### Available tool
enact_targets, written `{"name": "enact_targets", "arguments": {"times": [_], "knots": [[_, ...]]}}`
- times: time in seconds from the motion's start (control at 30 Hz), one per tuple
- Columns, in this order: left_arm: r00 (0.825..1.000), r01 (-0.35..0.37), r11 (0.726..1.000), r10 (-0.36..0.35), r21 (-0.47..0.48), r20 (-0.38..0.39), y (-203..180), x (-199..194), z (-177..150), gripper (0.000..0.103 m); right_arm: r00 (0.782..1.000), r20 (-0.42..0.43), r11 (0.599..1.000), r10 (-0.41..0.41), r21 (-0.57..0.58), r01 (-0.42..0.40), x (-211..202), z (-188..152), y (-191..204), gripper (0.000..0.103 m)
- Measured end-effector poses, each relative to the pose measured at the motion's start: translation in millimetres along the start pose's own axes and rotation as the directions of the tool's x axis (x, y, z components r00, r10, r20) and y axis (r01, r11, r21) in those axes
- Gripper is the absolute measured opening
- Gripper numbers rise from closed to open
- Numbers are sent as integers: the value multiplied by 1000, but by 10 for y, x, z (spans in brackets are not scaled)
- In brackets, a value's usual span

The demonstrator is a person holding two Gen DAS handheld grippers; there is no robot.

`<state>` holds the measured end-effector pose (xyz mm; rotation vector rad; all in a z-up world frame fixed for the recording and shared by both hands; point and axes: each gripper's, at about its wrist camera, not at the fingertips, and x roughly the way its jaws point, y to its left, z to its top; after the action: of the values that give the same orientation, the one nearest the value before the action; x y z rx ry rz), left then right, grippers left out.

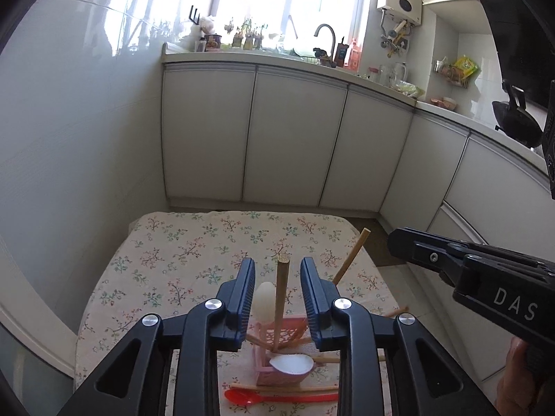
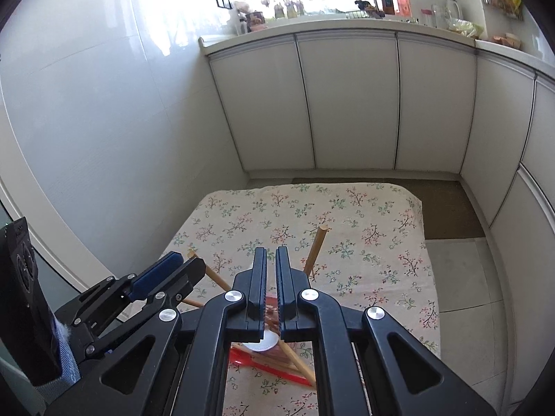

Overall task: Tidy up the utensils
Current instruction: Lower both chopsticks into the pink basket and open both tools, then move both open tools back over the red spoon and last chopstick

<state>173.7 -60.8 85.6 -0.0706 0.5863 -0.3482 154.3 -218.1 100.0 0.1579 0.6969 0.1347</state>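
Observation:
A pink lattice basket [image 1: 277, 343] stands on the floral tablecloth [image 1: 194, 242]. A wooden chopstick [image 1: 281, 298] and a white spoon [image 1: 265, 303] stand upright in it; another chopstick [image 1: 350, 256] leans out to the right. A white spoon [image 1: 293, 364] lies at its front. More chopsticks [image 1: 284, 387] and a red spoon [image 1: 274, 398] lie on the cloth in front. My left gripper [image 1: 277, 267] is open, its jaws either side of the upright chopstick. My right gripper [image 2: 271, 256] is nearly closed and holds nothing, hovering above the basket [image 2: 272, 303].
White cabinet doors [image 1: 295, 138] and a countertop with a sink tap [image 1: 326, 34] run behind the table. A tiled wall [image 1: 69, 121] is to the left. A brown mat [image 2: 447, 208] lies on the floor on the right.

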Motion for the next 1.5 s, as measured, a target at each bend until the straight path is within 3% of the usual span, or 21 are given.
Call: {"name": "enact_targets", "arguments": {"times": [0.17, 0.47, 0.63, 0.8, 1.07, 1.27, 1.5], "knots": [[1000, -6, 1000, 6, -11, 14, 20, -280, 3, 44, 1000, 23, 1000, 10, 7, -10, -363, -31, -10, 10], [1000, -29, 999, 29, -20, -8, 51, -745, -170, 66, 1000, 24, 999, -5, 32, 5, -889, -336, -82, 33], [997, -45, 999, 44, -13, -57, 84, -876, -378, 80, 1000, 7, 999, -2, 53, 2, -1069, -584, -143, 50], [986, -55, 998, 52, -15, -156, 176, -834, -649, 86, 1000, -30, 996, -11, 83, 13, -1064, -820, -267, 60], [949, -110, 990, 78, -88, -307, 526, -402, -1138, 87, 985, -162, 986, -67, 138, 90, -615, -1232, -594, 65], [902, -104, 966, -9, -237, -432, 840, 124, -1405, 85, 942, -317, 972, -108, 165, 167, -115, -1531, -813, 65], [876, -82, 910, -128, -405, -465, 1057, 650, -1616, 53, 882, -447, 955, -150, 164, 246, 410, -1720, -1021, 65]]}}
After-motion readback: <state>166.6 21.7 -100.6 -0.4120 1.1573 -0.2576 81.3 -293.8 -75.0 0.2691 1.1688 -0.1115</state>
